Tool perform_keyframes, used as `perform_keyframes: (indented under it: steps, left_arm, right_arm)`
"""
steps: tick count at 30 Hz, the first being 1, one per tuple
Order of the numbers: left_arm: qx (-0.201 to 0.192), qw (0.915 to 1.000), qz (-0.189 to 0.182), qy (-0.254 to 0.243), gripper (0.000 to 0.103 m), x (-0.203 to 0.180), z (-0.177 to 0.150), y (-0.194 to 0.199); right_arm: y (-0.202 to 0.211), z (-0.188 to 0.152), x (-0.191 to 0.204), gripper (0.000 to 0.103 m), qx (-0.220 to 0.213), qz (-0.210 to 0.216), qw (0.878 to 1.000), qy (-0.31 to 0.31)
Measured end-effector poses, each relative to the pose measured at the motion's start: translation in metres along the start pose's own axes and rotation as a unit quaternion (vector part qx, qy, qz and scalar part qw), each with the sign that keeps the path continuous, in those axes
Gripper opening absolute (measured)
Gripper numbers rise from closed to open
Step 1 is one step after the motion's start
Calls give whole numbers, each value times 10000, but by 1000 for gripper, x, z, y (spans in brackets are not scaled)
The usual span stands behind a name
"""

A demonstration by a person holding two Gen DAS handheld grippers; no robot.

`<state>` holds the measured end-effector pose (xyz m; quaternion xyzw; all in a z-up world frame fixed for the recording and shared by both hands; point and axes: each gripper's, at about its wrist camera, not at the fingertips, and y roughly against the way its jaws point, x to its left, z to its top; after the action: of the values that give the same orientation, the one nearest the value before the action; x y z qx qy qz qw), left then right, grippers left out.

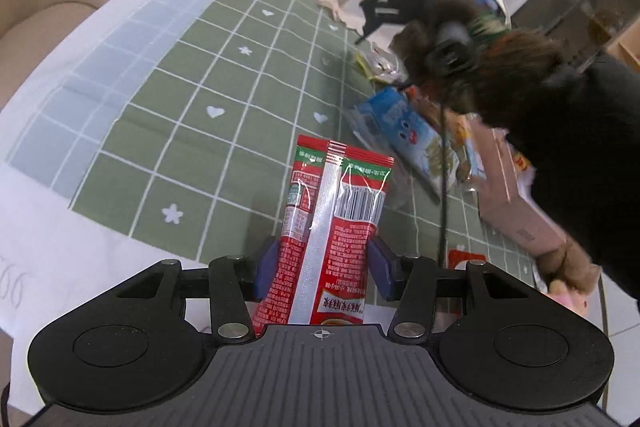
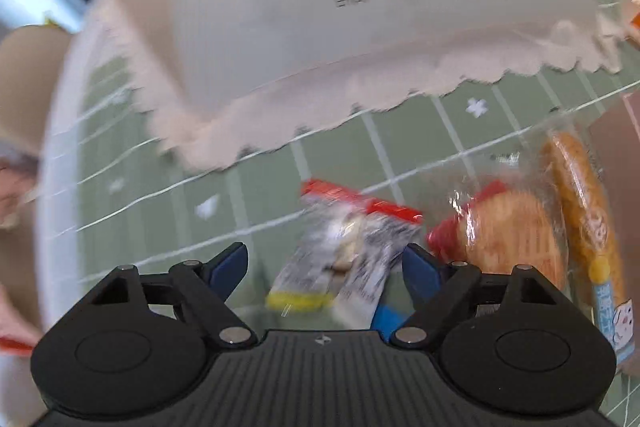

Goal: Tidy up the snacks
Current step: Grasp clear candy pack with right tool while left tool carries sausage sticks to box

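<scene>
Snacks: my left gripper (image 1: 320,259) clamps the red sachet (image 1: 332,227), long axis pointing away over the tablecloth (image 1: 200,115). My right gripper (image 2: 324,263) gapes wide around a blurred packet (image 2: 344,259), which lies nearer its right finger.

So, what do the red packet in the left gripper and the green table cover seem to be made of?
The red packet, clamped by the left gripper, looks like glossy plastic film: it shows bright glare streaks, a crimped top edge and a back seam. The green table cover seems matte cloth or soft vinyl; its creases suggest this, but I cannot tell which.
</scene>
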<state>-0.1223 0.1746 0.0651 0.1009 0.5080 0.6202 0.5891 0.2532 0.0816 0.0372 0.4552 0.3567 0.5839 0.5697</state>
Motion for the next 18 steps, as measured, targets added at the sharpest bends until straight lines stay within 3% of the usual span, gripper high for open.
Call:
perform_keyframes:
  steps: [2, 3, 7, 11, 14, 18]
  left_arm:
    - [4, 10000, -15, 16, 54, -1, -2, 3]
    - [32, 10000, -6, 11, 54, -2, -3, 5]
    - [225, 9995, 4, -210, 54, -11, -6, 3]
    - [496, 9980, -143, -367, 54, -24, -10, -3]
    - [727, 9952, -183, -630, 54, -40, -15, -9]
    - [874, 9927, 32, -827, 54, -51, -16, -16]
  right_arm:
    - [1, -8, 11, 70, -173, -89, 9981, 591]
    - [5, -14, 16, 54, -173, 11, 9950, 981]
    - [58, -60, 9, 53, -283, 878, 9696, 2268]
    - [124, -103, -34, 53, -258, 1673, 9444, 2818]
    - [168, -131, -80, 53, -520, 1775, 9360, 2996]
    - [199, -159, -145, 53, -952, 1439, 9419, 2880]
